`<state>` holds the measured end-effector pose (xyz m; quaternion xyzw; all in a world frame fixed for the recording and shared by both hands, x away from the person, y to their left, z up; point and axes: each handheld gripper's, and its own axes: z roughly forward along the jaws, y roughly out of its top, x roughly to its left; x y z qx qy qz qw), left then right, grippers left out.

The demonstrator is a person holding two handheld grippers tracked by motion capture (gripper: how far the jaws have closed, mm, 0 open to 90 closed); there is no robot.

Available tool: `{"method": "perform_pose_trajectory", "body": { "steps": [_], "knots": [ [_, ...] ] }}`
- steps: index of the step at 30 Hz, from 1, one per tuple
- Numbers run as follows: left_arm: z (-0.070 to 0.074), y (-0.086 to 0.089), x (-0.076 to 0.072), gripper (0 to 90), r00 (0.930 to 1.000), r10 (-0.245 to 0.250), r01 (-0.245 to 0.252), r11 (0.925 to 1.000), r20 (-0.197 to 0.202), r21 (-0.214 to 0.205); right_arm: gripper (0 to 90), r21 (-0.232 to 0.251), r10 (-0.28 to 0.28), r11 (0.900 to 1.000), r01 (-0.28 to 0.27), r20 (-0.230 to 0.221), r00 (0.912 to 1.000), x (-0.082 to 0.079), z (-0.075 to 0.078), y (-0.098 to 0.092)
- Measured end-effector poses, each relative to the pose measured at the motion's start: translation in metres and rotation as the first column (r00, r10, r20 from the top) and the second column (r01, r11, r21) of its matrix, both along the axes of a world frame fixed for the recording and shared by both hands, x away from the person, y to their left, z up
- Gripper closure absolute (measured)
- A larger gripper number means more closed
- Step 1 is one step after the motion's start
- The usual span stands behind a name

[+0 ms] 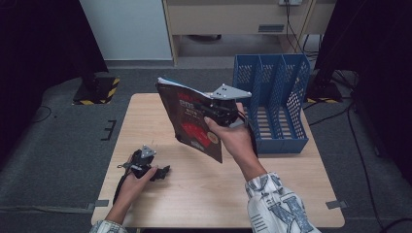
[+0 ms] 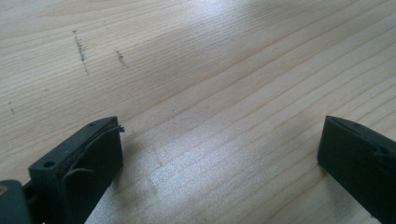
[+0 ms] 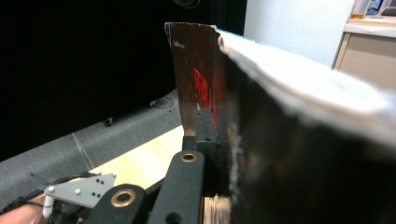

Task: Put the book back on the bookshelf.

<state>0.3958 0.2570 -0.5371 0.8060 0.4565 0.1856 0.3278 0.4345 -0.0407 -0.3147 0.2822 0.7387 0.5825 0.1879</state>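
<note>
A dark-covered book (image 1: pixel 192 119) with red print is clamped between the jaws of the right gripper (image 1: pixel 214 110), held upright in the air above the wooden table (image 1: pixel 291 194), its cover rising past the jaw tips and its pale page edges lying to one side of them in the right gripper view. The left gripper (image 1: pixel 163 171) is rested low on the table, its jaws spread wide with bare wood between them. A blue file rack (image 1: pixel 272 102) is seen standing beyond the right gripper's jaws.

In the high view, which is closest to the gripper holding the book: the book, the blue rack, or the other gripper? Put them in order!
From the right gripper:
1. Book, clamped in it.
2. Blue rack, just to its right.
3. Left gripper, down at the table's near left.
</note>
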Motion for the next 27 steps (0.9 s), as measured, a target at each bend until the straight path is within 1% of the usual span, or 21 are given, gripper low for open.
{"method": "perform_pose_trajectory", "body": {
  "steps": [6,13,15,18,21,27],
  "knots": [
    [0.0,0.0,0.0,0.0,1.0,0.004,-0.004,1.0,0.0,0.0,87.1,0.012,-0.016,0.9998,0.016,-0.001,0.9999,-0.001,0.011,-0.003],
    [0.0,-0.001,-0.001,0.0,1.0,0.008,-0.008,1.0,-0.001,0.0,87.1,0.016,-0.016,0.9997,0.016,0.004,0.9999,-0.003,0.027,-0.006],
    [0.0,-0.001,-0.001,0.0,1.0,0.009,-0.009,1.0,-0.001,0.0,87.1,0.018,-0.017,0.9997,0.017,0.005,0.9998,-0.002,0.028,-0.007],
    [0.0,-0.001,-0.001,0.0,0.9999,0.01,-0.01,1.0,-0.002,0.001,87.1,0.025,-0.023,0.9994,0.023,-0.005,0.9997,-0.003,0.032,-0.009],
    [0.0,-0.001,-0.001,0.0,0.9999,0.01,-0.01,0.9999,-0.001,0.0,87.1,0.022,-0.025,0.9994,0.025,-0.005,0.9997,-0.004,0.035,-0.013],
    [0.0,-0.001,-0.001,0.0,0.9999,0.01,-0.01,0.9999,-0.002,0.001,87.1,0.028,-0.031,0.9991,0.031,0.001,0.9995,-0.008,0.045,-0.021]
  ]
}}
